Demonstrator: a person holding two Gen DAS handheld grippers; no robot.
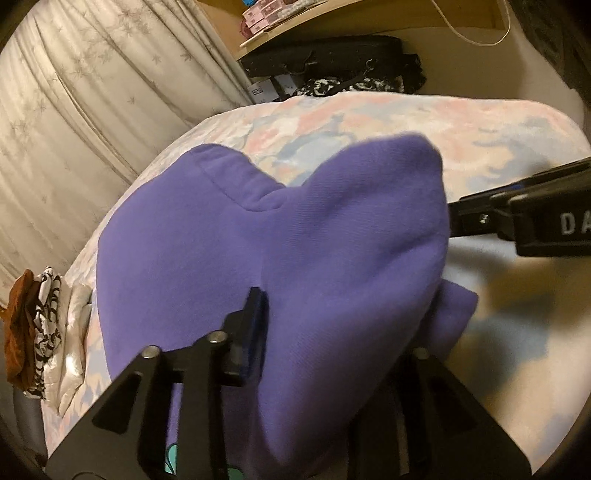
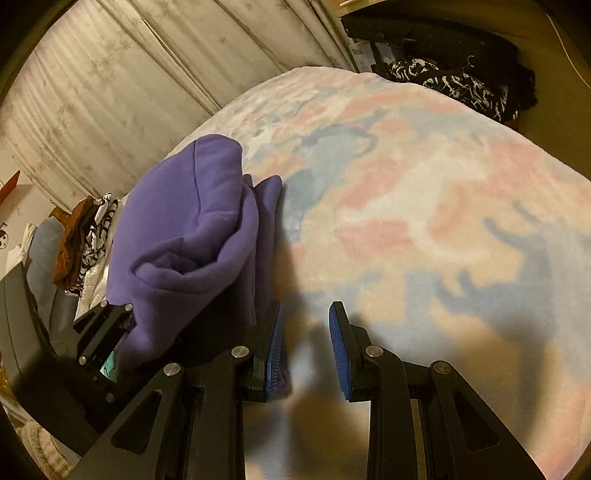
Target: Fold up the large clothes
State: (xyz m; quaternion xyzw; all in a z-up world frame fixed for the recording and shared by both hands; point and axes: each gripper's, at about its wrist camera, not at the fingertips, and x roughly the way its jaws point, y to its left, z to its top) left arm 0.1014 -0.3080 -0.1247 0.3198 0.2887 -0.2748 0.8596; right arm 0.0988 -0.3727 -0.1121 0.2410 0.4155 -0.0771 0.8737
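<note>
Surface: bed covered by a fleecy blanket in pale pink, blue and cream blotches; it fills most of both views.
Room: pleated cream curtain with a faint leaf print runs along the far side of the bed; a small heap of brown and black-and-white clothes sits at the bed's edge near it.
Far end: black case and black-and-white patterned fabric lie past the end of the bed, under a wooden shelf.
Garment: purple sweatshirt, thick soft knit, bunched into rounded folds on the blanket, on the curtain side of the bed.
Left gripper: one finger shows against the purple cloth, the other is hidden under the fabric draped over it; cannot tell whether it is clamped.
Right gripper: jaws spread, blue ribbed pads facing each other, nothing between them; it hangs over bare blanket just beside the sweatshirt.
Left view only: shelf with pink boxes, a white cord, the right gripper's black body entering from the side.
Right view only: sweatshirt's layered side edge, left gripper's body against the garment, a bit of teal print there.
</note>
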